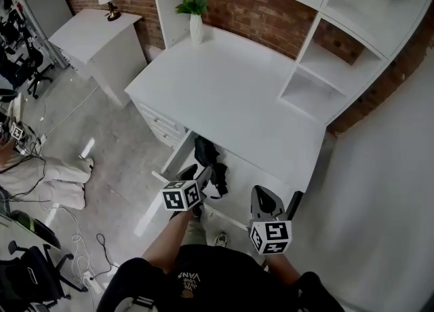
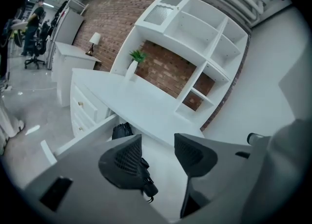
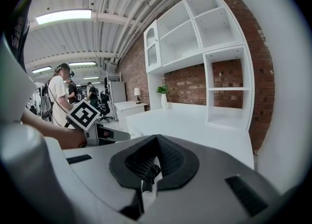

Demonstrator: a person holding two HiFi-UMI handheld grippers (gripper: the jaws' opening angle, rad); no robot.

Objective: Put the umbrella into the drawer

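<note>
Lying in the open drawer (image 1: 175, 161), umbrella (image 1: 209, 161) looks fully in; left gripper (image 2: 158, 145) just above it, jaws apart, empty; right gripper (image 3: 155, 142) pinched together, nothing clearly held; risk: closing the drawer may catch the strap or a raised end and jam it.

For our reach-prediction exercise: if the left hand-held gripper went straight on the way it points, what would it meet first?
The left hand-held gripper would probably meet the white floor of the open drawer, just beside the black umbrella; depth is unclear.
</note>
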